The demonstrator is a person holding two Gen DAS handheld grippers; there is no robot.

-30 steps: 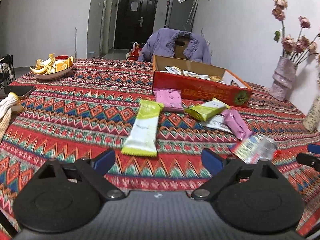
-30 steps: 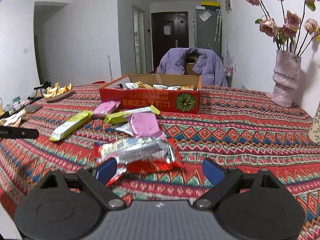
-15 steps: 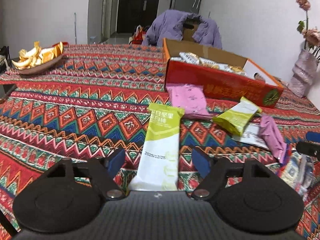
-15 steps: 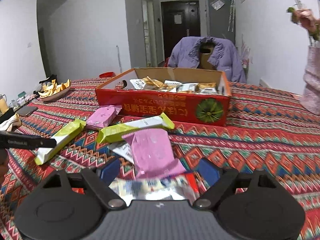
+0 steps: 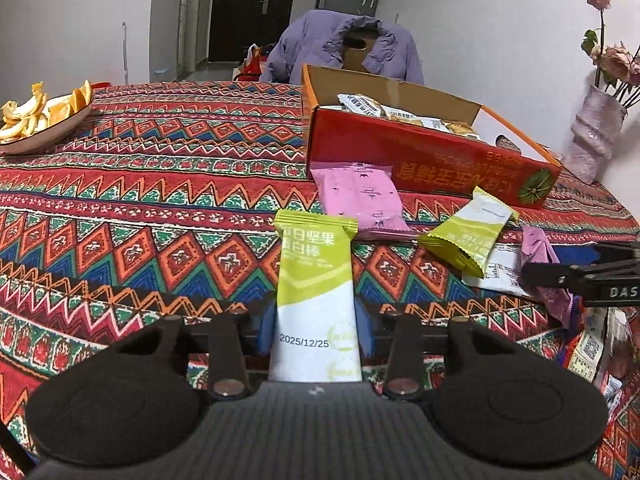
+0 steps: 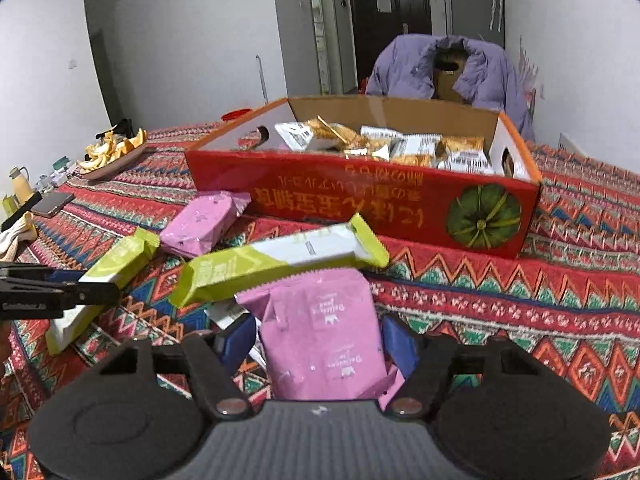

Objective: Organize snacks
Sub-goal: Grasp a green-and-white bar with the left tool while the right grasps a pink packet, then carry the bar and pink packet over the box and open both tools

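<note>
My left claw (image 5: 316, 338) had pinched the near end of the green bar (image 5: 316, 280), both pads tight against its white edges, the date stamp showing between them. My right claw (image 6: 318, 346) was squeezing the pink pack (image 6: 322, 332), blue pads pressed into its sides so the wrapper crumpled. Just past that pack, a second green bar (image 6: 276, 260) lay crosswise, its edge over the pack's far end. Left of it, another pink pack (image 6: 200, 224) sat just ahead of the box. Beyond all of them stood the red box (image 6: 360, 204), open on top, small packets (image 6: 404, 148) heaped inside. Far off to my left, a plate of peels (image 6: 114, 152) rested on the patterned cloth (image 6: 560, 280). Behind the box, a purple jacket (image 6: 480, 72) hung over a chair.
</note>
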